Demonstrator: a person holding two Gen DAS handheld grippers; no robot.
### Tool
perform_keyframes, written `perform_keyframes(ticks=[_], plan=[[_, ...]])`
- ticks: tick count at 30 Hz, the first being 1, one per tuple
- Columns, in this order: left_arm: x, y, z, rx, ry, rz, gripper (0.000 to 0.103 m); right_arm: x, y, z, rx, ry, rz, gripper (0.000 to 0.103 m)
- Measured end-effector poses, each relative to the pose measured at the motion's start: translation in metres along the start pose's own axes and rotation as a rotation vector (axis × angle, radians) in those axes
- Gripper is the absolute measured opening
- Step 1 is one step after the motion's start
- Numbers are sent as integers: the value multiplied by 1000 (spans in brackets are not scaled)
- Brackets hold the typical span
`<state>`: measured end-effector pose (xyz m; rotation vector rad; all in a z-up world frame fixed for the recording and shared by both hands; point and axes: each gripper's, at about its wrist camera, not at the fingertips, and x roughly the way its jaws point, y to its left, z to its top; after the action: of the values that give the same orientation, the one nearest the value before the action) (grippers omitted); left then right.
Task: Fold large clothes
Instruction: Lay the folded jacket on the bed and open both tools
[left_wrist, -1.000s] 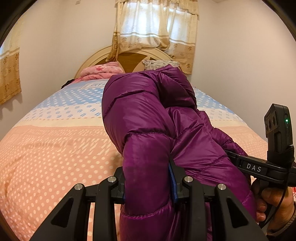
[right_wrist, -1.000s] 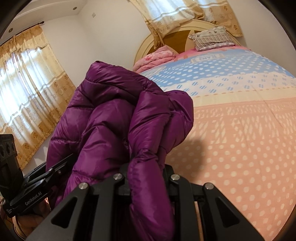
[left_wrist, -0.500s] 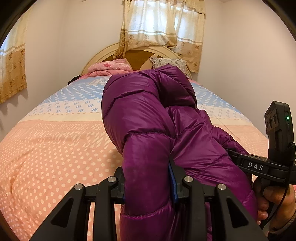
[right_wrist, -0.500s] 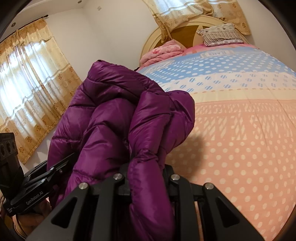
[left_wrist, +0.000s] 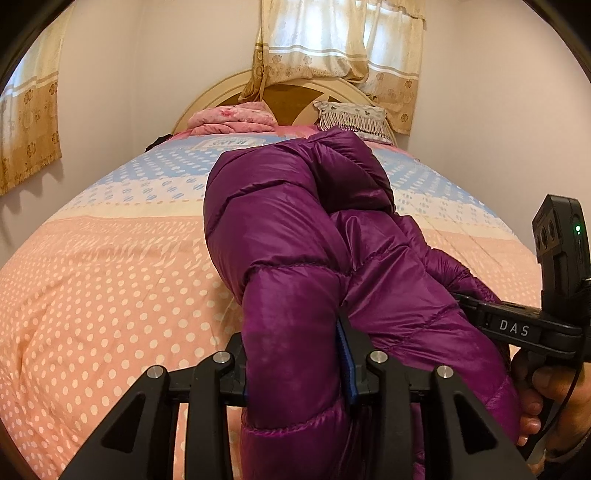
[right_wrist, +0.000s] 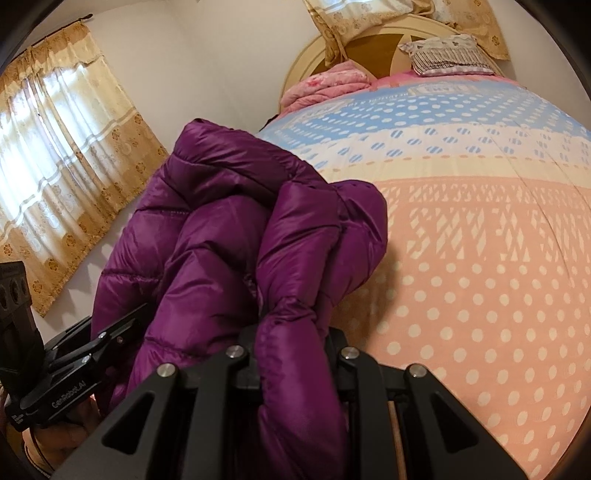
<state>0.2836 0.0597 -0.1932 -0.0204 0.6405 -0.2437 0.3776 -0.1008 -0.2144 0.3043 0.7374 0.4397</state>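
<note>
Both grippers, left gripper (left_wrist: 295, 369) and right gripper (right_wrist: 291, 365), pinch the puffy purple jacket (left_wrist: 303, 236), bunched mid-frame above the bed (left_wrist: 110, 280) (left jaws just loosened slightly, still squeezing). Next job, I think: lay it flat to fold.

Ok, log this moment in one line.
left gripper: shut on purple down jacket | right gripper: shut on jacket | jacket bunched above polka-dot bedspread

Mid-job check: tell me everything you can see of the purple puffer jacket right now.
The purple puffer jacket is glossy, quilted, stitched in padded channels. It is bunched, held up over the polka-dot bedspread. The left gripper pinches one thick fold; its jaws have just been opening slightly with fabric between. The right gripper clamps another fold.
</note>
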Motion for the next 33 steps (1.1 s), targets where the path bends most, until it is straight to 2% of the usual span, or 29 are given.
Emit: perform_keyframes(ticks=[5,8,16,20,22,27,31,33], plan=[[6,2,1,-18,16,1,47,1,0,-2,-3,9,-14,22],[11,5,-1,-22,33,22,55,3,0,-3,1,16,-23,24],[21,12,-9,-27,36,118,86,11,-1,-7,-8,33,-75,38],[20,15,-10,-46,34,114,87,12,-2,-8,-14,34,-92,43],[14,12,-9,-31,21,157,87,8,-1,-6,-23,29,-116,47],[-29,1,3,11,-64,257,87,-35,16,6,-65,-51,-189,61],[-92,-6,12,-24,-158,288,87,-100,46,7,-131,-157,-218,70],[-133,-7,12,-57,-220,263,87,-130,63,2,-165,-208,-227,77]])
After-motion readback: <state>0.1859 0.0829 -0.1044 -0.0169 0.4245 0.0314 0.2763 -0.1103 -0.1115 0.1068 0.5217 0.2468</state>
